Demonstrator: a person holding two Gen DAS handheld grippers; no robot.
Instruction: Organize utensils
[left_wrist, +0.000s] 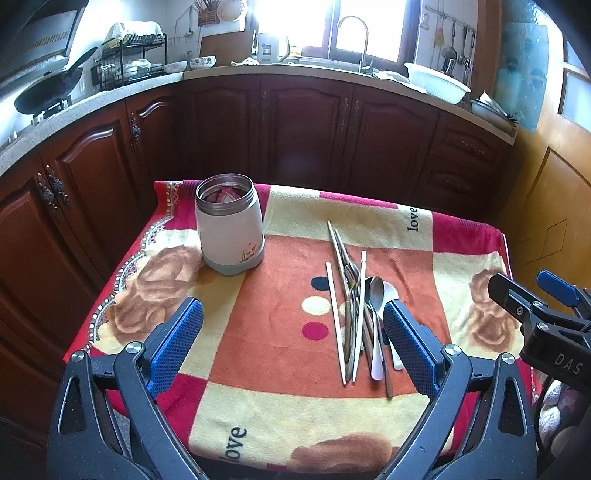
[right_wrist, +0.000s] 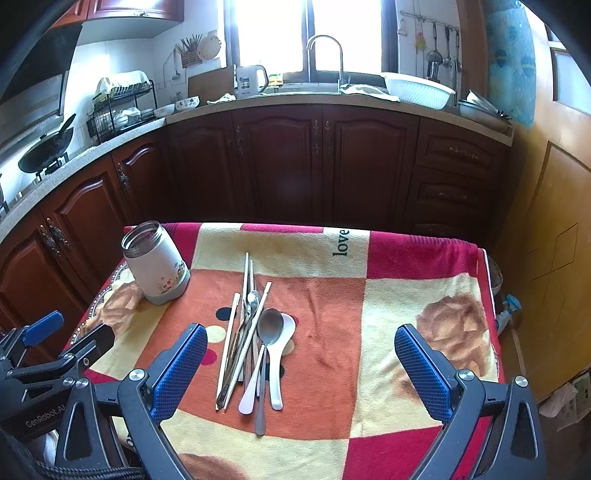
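Note:
A pile of utensils (left_wrist: 356, 314) lies on the blanket-covered table: pale chopsticks (left_wrist: 334, 317), metal chopsticks, a metal spoon (left_wrist: 376, 291) and a white spoon. It also shows in the right wrist view (right_wrist: 255, 350). A white open-topped steel jar (left_wrist: 229, 223) stands upright at the table's back left, also in the right wrist view (right_wrist: 155, 262). My left gripper (left_wrist: 291, 339) is open and empty, hovering near the table's front, its right finger beside the pile. My right gripper (right_wrist: 301, 365) is open and empty, to the right of the pile.
The table wears a red, orange and cream blanket (left_wrist: 280, 406). Dark wood cabinets (left_wrist: 303, 125) and a counter with sink, basin (left_wrist: 437, 83) and dish rack stand behind. A wok (left_wrist: 48, 92) sits at far left. A wooden door (right_wrist: 554, 221) is at right.

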